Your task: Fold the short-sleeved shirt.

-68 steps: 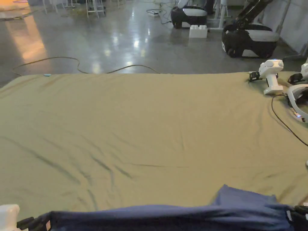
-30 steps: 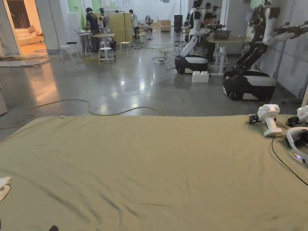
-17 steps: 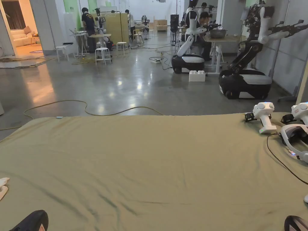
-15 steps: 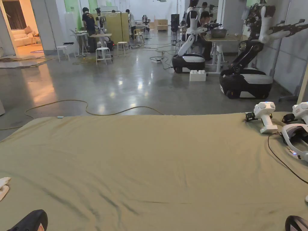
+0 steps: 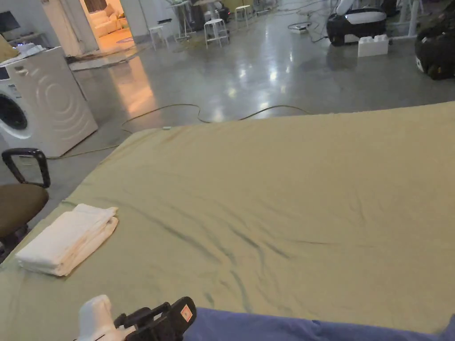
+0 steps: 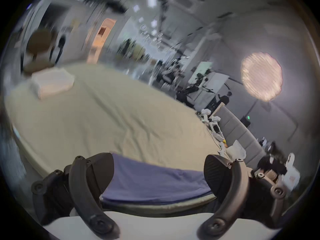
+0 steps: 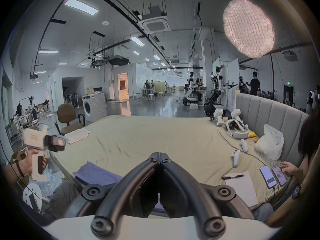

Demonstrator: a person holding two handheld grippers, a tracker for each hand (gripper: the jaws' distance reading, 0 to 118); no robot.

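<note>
The dark blue short-sleeved shirt [image 5: 311,329] lies crumpled along the near edge of the olive bed sheet [image 5: 284,177]. My left gripper [image 5: 162,317] hovers at the shirt's left end. In the left gripper view its jaws stand wide apart, gripper [image 6: 157,157] open, with the shirt [image 6: 155,179] spread between and beyond them, untouched. A hand holds that left gripper [image 7: 52,142] over the bed's left edge. My right gripper [image 7: 159,154] is shut, tips together with no cloth seen between them, raised over the shirt [image 7: 97,174].
A folded white towel [image 5: 66,242] lies at the bed's left edge, beside a brown office chair [image 5: 20,200] and a washing machine [image 5: 44,102]. At the right are a headboard [image 7: 270,112], headset [image 7: 237,127], controllers, plastic bag [image 7: 270,143], notebook [image 7: 240,186], phones and a person's hand [image 7: 289,167].
The head camera has swung left and down. Earlier the shirt hung stretched between both grippers, then left the picture; now it rests on the near edge and the left gripper is open.
</note>
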